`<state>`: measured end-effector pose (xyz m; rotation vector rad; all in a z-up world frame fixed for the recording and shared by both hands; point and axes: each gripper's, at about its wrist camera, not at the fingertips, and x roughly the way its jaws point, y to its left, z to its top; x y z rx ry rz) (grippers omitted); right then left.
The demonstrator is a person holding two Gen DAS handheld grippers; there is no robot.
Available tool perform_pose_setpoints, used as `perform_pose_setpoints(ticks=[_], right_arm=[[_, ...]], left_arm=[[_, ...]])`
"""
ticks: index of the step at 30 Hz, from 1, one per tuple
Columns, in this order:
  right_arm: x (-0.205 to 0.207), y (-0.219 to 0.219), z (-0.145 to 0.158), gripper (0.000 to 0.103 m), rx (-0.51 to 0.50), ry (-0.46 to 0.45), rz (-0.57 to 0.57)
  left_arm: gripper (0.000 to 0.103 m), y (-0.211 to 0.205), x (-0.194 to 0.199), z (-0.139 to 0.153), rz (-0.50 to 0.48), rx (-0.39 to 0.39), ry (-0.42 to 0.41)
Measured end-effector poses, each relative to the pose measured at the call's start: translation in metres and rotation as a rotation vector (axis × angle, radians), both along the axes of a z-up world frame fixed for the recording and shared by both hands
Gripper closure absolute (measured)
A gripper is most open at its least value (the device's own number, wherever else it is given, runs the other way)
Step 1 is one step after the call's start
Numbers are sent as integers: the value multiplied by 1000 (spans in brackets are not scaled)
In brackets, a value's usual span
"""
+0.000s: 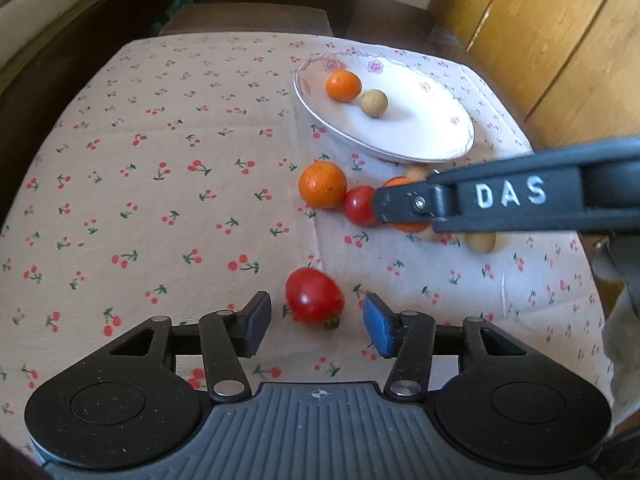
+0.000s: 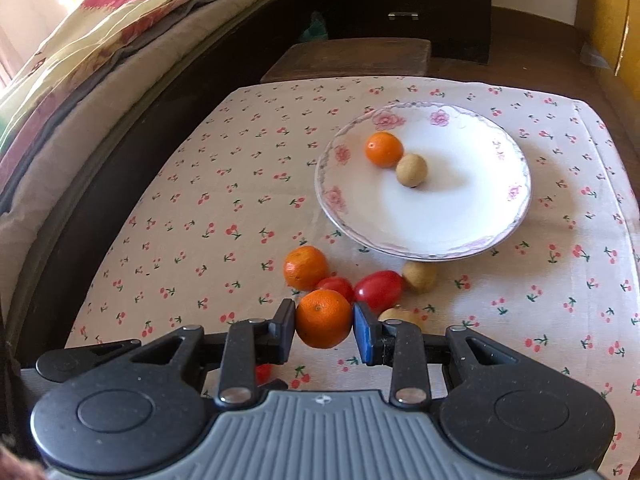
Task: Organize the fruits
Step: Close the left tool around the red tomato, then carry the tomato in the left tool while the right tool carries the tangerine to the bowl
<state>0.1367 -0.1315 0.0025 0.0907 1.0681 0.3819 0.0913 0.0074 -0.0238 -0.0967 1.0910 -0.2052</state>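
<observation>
The right gripper (image 2: 324, 330) clamps a round orange tangerine (image 2: 324, 319) low over the cherry-print tablecloth (image 2: 240, 208). The left gripper (image 1: 316, 326) hovers with its jaws spread around a red oval tomato (image 1: 314, 296), not touching. The far left cloth lies bare.

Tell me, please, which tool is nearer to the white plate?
Right. The right tool, closed on an orange, sits just short of the plate; the left tool hangs farther back around a tomato.
</observation>
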Motion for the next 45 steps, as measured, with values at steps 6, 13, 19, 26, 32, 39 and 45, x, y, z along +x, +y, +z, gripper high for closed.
perform_pose_setpoints(ticks=[6,13,19,26,32,39,45], right_arm=[[-2,-6,0,70,-4,-2,-6],[-4,-10,2,70,-17,-9,-3],[-5,-11,-1,70,-47,-6,0],[-5,-21,4,70,-46,-15,-23],[-5,-27,6,70,-44,-20,-40],[-2,-33,7,70,-48,-25,-61],[2,-39,12,70,-41,-37,-85]], left_arm=[[50,-11,4,-5,15,13,-10],[65,-13,5,-7,6,44,-20],[66,-14,4,-6,-1,43,-23],[66,-15,4,2,-3,22,-49],[66,-17,11,14,7,6,-82],[66,-17,23,21,20,5,-103],[66,-23,36,31,14,5,-130]])
